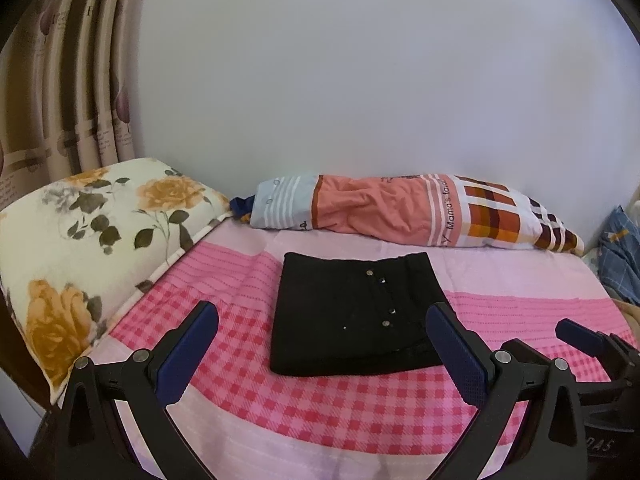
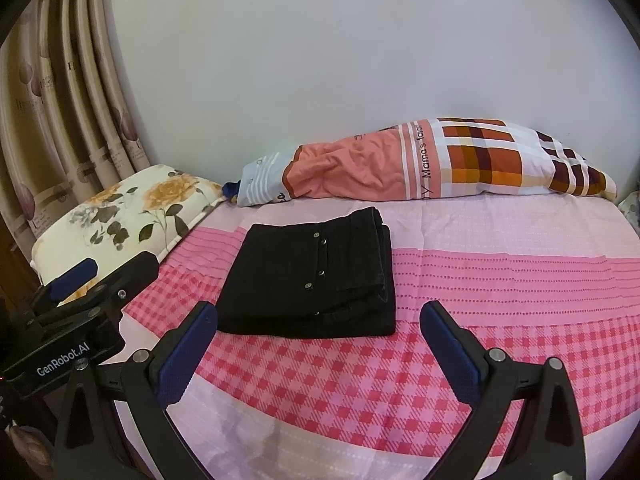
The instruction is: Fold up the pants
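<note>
Pants lie on bed as compact black stack, mid-sheet, w/ nothing gripping them. Left tool & right tool both wide, empty, hovering near. Folding looks done; next prob. just tidy edges/withdraw.

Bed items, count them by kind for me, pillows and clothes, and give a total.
Pillows: 2, a cream floral pillow and an orange plaid patchwork pillow.
Folded black pants: 1.
Total: 3, on the pink checked bedsheet.

Pink checked bed: folded black pants, two pillows
</note>
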Demonstrator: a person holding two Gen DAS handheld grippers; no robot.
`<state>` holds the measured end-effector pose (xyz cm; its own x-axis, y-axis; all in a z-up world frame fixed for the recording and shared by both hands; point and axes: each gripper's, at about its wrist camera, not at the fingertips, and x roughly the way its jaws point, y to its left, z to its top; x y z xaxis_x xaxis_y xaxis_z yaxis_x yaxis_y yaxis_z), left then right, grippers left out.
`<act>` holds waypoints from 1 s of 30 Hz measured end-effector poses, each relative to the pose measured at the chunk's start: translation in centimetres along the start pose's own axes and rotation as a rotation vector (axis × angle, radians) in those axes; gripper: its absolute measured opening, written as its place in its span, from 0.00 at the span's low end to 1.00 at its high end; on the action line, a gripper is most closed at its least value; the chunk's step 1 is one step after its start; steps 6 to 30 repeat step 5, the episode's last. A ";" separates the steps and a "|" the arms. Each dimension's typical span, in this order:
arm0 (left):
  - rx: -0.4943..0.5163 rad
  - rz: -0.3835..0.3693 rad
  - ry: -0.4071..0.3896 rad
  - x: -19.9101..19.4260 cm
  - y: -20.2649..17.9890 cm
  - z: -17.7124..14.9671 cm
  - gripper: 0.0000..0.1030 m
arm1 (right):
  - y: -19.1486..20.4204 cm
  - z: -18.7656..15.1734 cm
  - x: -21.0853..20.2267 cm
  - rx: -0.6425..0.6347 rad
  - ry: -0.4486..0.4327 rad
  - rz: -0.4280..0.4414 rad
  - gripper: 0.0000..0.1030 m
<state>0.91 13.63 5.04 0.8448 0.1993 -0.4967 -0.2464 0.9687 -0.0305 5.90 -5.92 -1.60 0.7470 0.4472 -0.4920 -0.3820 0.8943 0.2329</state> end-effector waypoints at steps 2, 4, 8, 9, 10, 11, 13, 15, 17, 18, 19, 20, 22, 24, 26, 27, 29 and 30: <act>-0.006 -0.012 0.013 0.2 0.1 0.0 1.00 | -0.1 0.0 0.1 0.001 -0.001 -0.005 0.98; -0.007 -0.009 0.023 0.4 0.1 0.0 1.00 | -0.1 -0.2 0.3 0.000 -0.001 -0.022 0.98; -0.012 -0.012 0.018 0.4 0.2 0.0 1.00 | -0.2 -0.3 0.4 0.001 0.000 -0.024 0.98; -0.012 -0.012 0.018 0.4 0.2 0.0 1.00 | -0.2 -0.3 0.4 0.001 0.000 -0.024 0.98; -0.012 -0.012 0.018 0.4 0.2 0.0 1.00 | -0.2 -0.3 0.4 0.001 0.000 -0.024 0.98; -0.012 -0.012 0.018 0.4 0.2 0.0 1.00 | -0.2 -0.3 0.4 0.001 0.000 -0.024 0.98; -0.012 -0.012 0.018 0.4 0.2 0.0 1.00 | -0.2 -0.3 0.4 0.001 0.000 -0.024 0.98; -0.012 -0.012 0.018 0.4 0.2 0.0 1.00 | -0.2 -0.3 0.4 0.001 0.000 -0.024 0.98; -0.012 -0.012 0.018 0.4 0.2 0.0 1.00 | -0.2 -0.3 0.4 0.001 0.000 -0.024 0.98; -0.012 -0.012 0.018 0.4 0.2 0.0 1.00 | -0.2 -0.3 0.4 0.001 0.000 -0.024 0.98; -0.012 -0.012 0.018 0.4 0.2 0.0 1.00 | -0.2 -0.3 0.4 0.001 0.000 -0.024 0.98; -0.012 -0.012 0.018 0.4 0.2 0.0 1.00 | -0.2 -0.3 0.4 0.001 0.000 -0.024 0.98; -0.012 -0.012 0.018 0.4 0.2 0.0 1.00 | -0.2 -0.3 0.4 0.001 0.000 -0.024 0.98; -0.012 -0.012 0.018 0.4 0.2 0.0 1.00 | -0.2 -0.3 0.4 0.001 0.000 -0.024 0.98; -0.012 -0.012 0.018 0.4 0.2 0.0 1.00 | -0.2 -0.3 0.4 0.001 0.000 -0.024 0.98; -0.012 -0.012 0.018 0.4 0.2 0.0 1.00 | -0.2 -0.3 0.4 0.001 0.000 -0.024 0.98; -0.012 -0.012 0.018 0.4 0.2 0.0 1.00 | -0.2 -0.3 0.4 0.001 0.000 -0.024 0.98; -0.012 -0.012 0.018 0.4 0.2 0.0 1.00 | -0.2 -0.3 0.4 0.001 0.000 -0.024 0.98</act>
